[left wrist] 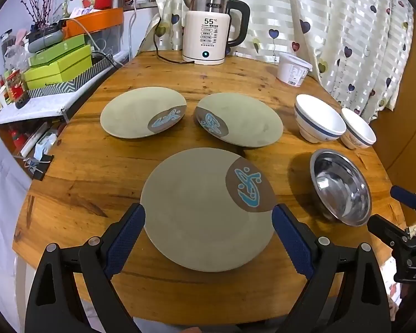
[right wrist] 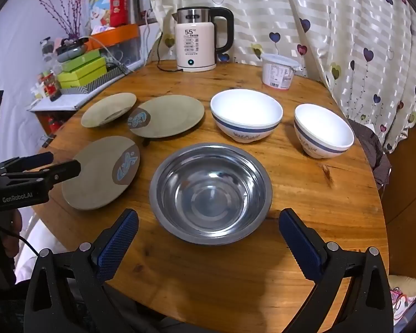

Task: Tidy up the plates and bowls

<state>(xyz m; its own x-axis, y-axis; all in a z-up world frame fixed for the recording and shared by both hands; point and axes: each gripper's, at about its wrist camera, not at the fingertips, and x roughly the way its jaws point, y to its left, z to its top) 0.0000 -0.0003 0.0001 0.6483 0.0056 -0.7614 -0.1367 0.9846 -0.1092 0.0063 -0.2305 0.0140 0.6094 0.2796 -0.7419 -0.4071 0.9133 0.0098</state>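
Observation:
Three beige plates with a brown patch and blue motif lie on the round wooden table [left wrist: 97, 172]: a near plate [left wrist: 208, 211], a far left plate [left wrist: 142, 112] and a far middle plate [left wrist: 238, 119]. My left gripper [left wrist: 208, 219] hovers open above the near plate, fingers wide on either side, touching nothing. A steel bowl [right wrist: 210, 193] sits right of the plates, with two white blue-banded bowls [right wrist: 246, 113] [right wrist: 323, 129] behind it. My right gripper [right wrist: 208, 224] is open just short of the steel bowl, holding nothing.
An electric kettle [right wrist: 197, 44] and a white lidded tub [right wrist: 278, 72] stand at the table's back edge. A cluttered shelf with green boxes [left wrist: 58, 66] borders the left side. A heart-patterned curtain [right wrist: 332, 27] hangs behind and to the right.

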